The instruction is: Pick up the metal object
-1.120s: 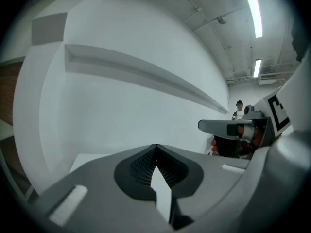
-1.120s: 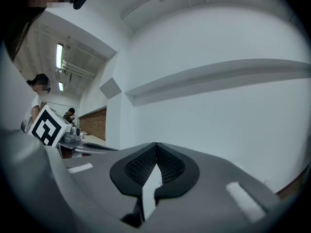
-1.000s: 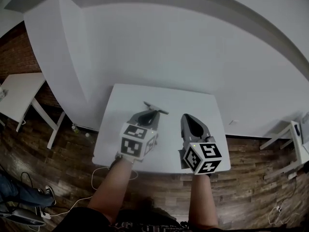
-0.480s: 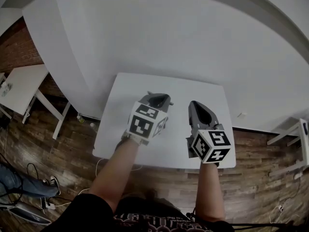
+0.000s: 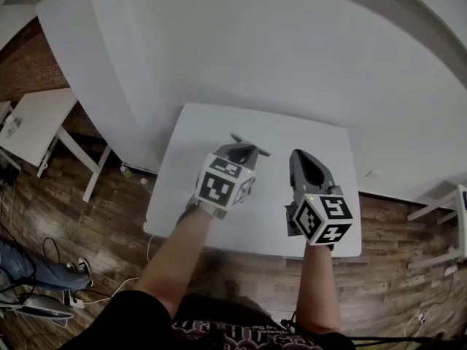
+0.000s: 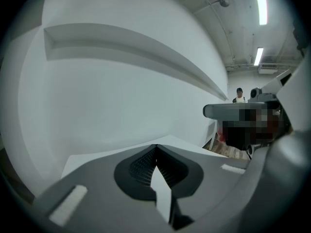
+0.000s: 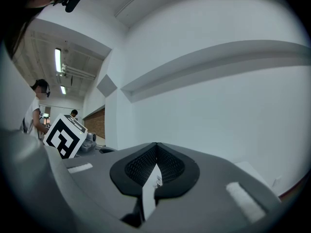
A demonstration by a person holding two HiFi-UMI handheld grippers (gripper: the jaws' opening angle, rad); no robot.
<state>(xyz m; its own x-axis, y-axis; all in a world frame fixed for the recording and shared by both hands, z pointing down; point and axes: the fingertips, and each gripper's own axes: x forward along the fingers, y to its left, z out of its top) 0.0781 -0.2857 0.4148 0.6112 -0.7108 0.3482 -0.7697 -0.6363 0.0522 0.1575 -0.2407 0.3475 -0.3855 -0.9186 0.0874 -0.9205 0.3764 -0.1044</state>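
Observation:
A thin dark metal strip [image 5: 252, 145] shows crosswise right at the tips of my left gripper [image 5: 244, 152], over the middle of the white table [image 5: 197, 195]. From the head view I cannot tell whether the strip is held or lies on the table under the tips. The left gripper view shows its pads [image 6: 146, 166] closed together with nothing visible between them [image 6: 155, 148]; the strip does not appear there. My right gripper [image 5: 298, 155] hovers beside it, to the right, its pads [image 7: 146, 165] meeting and empty [image 7: 156, 147].
The table stands against a white wall [image 5: 292, 64] with a ledge. Wooden floor [image 5: 109, 217] surrounds it, with cables at lower left. Another white table [image 5: 33, 126] stands at left, a stand [image 5: 458, 217] at far right. People stand far off in both gripper views.
The left gripper rose a little toward the camera, then held. The strip stays at its tips. The right gripper barely moved; the head view shifted slightly.

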